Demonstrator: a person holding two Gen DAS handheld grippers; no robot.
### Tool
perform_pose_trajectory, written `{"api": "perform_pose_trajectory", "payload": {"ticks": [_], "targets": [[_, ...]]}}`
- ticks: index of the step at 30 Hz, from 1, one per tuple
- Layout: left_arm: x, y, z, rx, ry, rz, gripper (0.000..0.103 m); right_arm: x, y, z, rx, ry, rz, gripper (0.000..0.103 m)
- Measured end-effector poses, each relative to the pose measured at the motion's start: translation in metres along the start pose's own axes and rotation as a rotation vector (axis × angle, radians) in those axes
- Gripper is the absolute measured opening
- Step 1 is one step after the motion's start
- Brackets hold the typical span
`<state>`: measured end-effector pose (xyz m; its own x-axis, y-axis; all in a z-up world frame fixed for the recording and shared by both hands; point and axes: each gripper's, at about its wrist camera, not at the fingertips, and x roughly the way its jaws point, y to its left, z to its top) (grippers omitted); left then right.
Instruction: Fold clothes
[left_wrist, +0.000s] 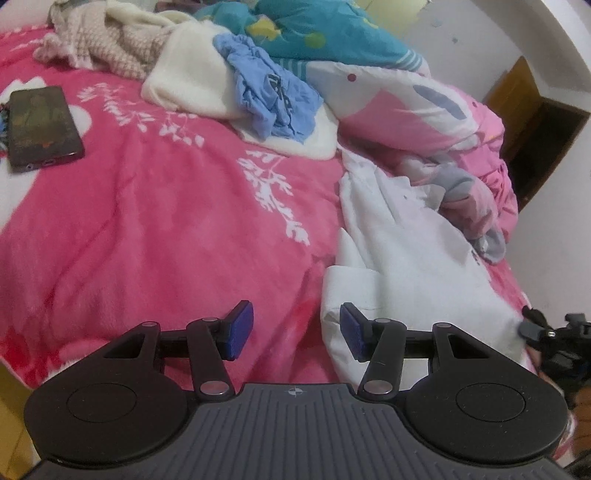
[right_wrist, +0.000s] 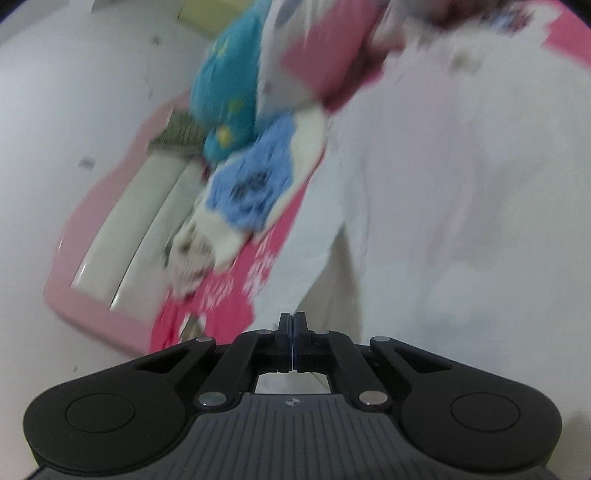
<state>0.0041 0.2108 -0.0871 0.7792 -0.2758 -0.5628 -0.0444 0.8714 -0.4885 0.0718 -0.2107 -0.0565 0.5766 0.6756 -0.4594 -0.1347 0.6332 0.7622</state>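
Note:
A white garment lies crumpled on the right side of the pink floral bedspread. My left gripper hovers open just above the bedspread, its right blue pad against the garment's near left edge and nothing between the fingers. In the left wrist view the right gripper shows as a dark shape at the garment's right edge. The right wrist view is blurred by motion: the right gripper is shut, and the white garment spreads up and away from its fingertips, apparently pinched there.
A dark phone lies on the bedspread at the far left. A heap of other clothes sits at the back: a blue garment, a cream fleece, a teal quilt and a pink quilt. A doorway stands at right.

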Motion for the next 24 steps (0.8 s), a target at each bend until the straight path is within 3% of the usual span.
{"api": "perform_pose_trajectory", "payload": {"ticks": [3,8,10,12,14,18,24], "targets": [[0.014,-0.006,0.005,0.036,0.015,-0.007,0.052,-0.01,-0.023,0.0,0.048,-0.009,-0.06,0.0],[0.039,-0.02,0.017,0.098,0.027,-0.001,0.052,-0.003,-0.038,-0.004,0.082,0.007,-0.075,0.0],[0.052,-0.029,0.019,0.158,0.065,-0.01,0.05,-0.001,-0.043,-0.006,0.094,0.013,-0.081,0.0],[0.061,-0.039,0.018,0.223,0.092,0.015,0.024,0.002,-0.049,-0.008,0.107,0.019,-0.087,0.0],[0.065,-0.045,0.017,0.272,0.099,0.061,0.01,0.005,-0.055,-0.01,0.12,0.025,-0.092,0.0],[0.05,-0.033,0.05,0.173,0.071,0.025,0.0,0.01,-0.067,-0.013,0.145,0.036,-0.103,0.0],[0.015,-0.002,0.156,0.044,-0.11,0.068,0.0,0.013,-0.072,-0.014,0.169,0.043,-0.11,0.0]]}}
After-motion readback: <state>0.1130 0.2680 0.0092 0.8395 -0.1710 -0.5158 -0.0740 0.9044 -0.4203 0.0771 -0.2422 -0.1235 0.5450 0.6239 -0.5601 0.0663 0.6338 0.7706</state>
